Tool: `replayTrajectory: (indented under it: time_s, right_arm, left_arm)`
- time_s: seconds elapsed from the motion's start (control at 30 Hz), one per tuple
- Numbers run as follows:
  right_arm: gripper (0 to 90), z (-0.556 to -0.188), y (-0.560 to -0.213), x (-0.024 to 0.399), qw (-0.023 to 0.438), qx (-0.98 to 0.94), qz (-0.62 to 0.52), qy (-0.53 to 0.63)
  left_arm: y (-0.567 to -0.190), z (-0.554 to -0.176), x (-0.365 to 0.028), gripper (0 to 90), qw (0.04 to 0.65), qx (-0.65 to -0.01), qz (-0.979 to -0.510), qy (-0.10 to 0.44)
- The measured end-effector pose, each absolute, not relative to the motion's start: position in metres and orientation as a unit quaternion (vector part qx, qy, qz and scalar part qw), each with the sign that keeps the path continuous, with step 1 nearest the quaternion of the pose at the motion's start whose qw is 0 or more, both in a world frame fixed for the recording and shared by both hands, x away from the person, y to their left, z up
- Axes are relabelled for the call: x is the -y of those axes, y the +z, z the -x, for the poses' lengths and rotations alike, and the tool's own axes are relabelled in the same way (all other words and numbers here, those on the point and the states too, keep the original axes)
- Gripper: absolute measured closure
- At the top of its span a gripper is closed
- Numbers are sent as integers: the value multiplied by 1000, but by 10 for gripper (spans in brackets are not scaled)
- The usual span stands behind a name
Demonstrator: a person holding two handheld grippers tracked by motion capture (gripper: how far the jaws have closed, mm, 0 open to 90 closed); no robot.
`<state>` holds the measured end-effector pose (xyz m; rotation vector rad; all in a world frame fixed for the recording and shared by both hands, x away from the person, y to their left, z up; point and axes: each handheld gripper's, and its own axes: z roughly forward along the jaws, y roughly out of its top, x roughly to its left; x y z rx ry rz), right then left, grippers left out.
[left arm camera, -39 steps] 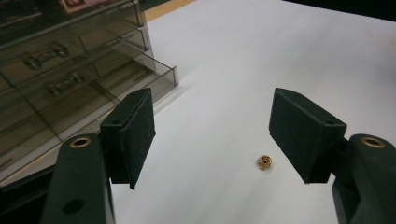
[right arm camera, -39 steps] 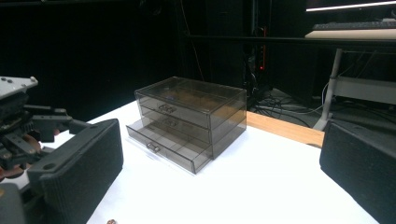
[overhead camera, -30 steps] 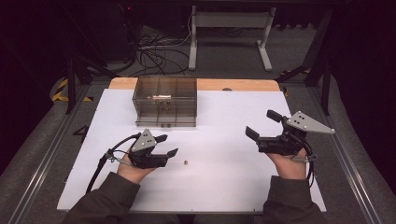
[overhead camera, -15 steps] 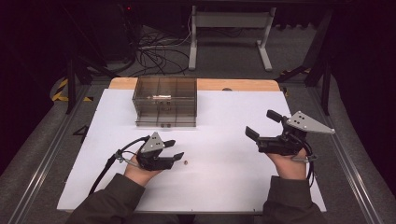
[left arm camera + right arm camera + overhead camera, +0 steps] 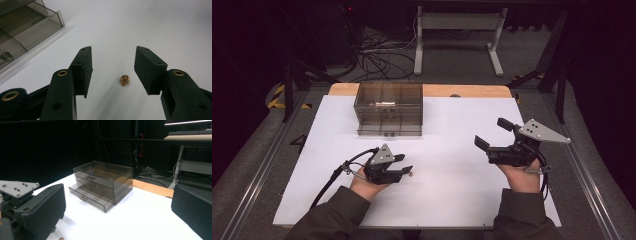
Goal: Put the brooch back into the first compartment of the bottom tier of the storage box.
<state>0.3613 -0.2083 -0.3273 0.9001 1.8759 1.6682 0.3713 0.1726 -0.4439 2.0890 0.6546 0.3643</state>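
Small brass nut (image 5: pixel 124 79) lies on white table (image 5: pixel 452 130), between the left gripper (image 5: pixel 112 67) jaws, nearer the right one, touching neither. Jaws wide open, empty. Nut axis unclear. Right gripper (image 5: pixel 492 135) open, empty, well apart.

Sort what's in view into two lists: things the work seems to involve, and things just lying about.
Seemingly involved:
- left gripper, open around the bead
- small gold-coloured metal bead on the white table sheet
- smoky clear plastic drawer box, bottom drawer slightly out
- right gripper, open, empty

Lying about:
- tangled black cables on the floor
- white desk frame
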Motion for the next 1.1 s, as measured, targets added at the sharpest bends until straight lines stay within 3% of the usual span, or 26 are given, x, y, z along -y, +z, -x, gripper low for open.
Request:
replayTrajectory:
  time_s: [0.87,1.1]
  right_arm:
    - [2,-361,-326,210,233,-683,-330,609]
    - [2,-361,-326,210,233,-682,-330,610]
  left_arm:
    - [-461,-375,-154,629,388,-267,-873,127]
    - [-464,-375,-151,706,378,-259,-880,123]
